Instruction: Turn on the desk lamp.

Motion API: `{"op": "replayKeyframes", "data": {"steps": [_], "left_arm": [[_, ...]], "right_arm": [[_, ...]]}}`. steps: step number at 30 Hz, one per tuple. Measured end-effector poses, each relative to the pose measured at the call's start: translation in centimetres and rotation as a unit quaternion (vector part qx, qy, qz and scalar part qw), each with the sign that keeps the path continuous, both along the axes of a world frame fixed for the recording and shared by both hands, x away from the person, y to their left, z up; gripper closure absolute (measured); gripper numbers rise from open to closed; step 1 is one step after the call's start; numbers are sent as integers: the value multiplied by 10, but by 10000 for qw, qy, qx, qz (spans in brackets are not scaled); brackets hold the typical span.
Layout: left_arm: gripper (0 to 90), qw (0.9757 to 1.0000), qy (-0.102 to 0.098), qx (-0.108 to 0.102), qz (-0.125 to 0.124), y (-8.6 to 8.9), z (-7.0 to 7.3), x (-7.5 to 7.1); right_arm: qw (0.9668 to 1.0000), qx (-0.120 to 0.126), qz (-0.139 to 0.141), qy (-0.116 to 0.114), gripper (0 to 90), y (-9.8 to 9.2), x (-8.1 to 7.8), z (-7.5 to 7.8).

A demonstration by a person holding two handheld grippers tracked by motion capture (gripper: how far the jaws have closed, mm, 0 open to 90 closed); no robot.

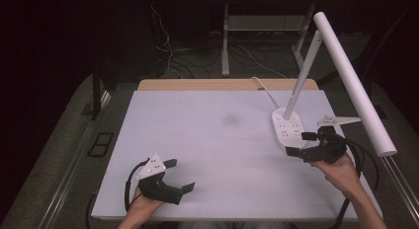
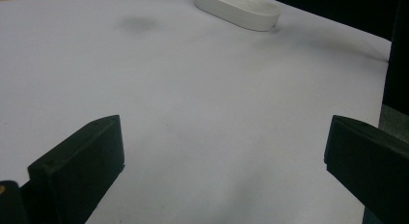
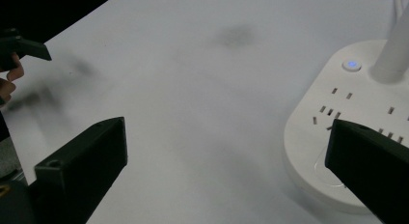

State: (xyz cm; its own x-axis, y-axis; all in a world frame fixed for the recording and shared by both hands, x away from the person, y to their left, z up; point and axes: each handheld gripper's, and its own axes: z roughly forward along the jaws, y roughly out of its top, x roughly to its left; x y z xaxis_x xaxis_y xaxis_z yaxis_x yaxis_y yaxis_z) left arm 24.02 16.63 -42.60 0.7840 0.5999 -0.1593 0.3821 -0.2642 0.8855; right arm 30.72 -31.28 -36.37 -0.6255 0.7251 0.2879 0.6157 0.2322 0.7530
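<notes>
High view: lamp base [image 1: 288, 128], white oval with sockets, long axis running away from the person, right side of counter [image 1: 207, 140]. Right gripper [image 1: 301, 144] just beside its near end, fingers wide, empty. Left gripper [image 1: 180, 175] well apart, fingers wide, empty.

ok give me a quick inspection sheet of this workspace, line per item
surface: white table top, one dark smudge near the middle
job's things: desk lamp whose base has sockets and a lit blue button
clutter: nothing seen
grippers: left tongs open over bare table; right tongs open at the lamp base, holding nothing
cables: white lamp cord runs off the far edge; black gripper cables
surroundings: dark room, table legs and loose wires on the floor behind
</notes>
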Motion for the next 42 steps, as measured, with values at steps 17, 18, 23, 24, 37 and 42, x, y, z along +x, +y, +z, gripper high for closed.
{"op": "replayKeyframes", "data": {"steps": [17,18,23,24,37,42], "left_arm": [[0,10000,-30,1,18,0,0,-1],[0,10000,-31,4,17,0,0,-1],[0,10000,-37,13,24,1,0,-1],[0,10000,-39,15,29,1,0,-1],[0,9999,-51,103,87,1,0,0],[0,9998,-61,80,149,3,0,0]], "right_arm": [[9998,58,-187,31,6,-20,31,8],[9998,64,-193,26,6,-21,33,8],[9997,60,-238,79,7,-24,41,6],[9996,58,-249,96,7,-25,42,5],[9993,-23,-342,161,7,-30,63,1],[9989,-81,-408,214,7,-34,72,0]]}}
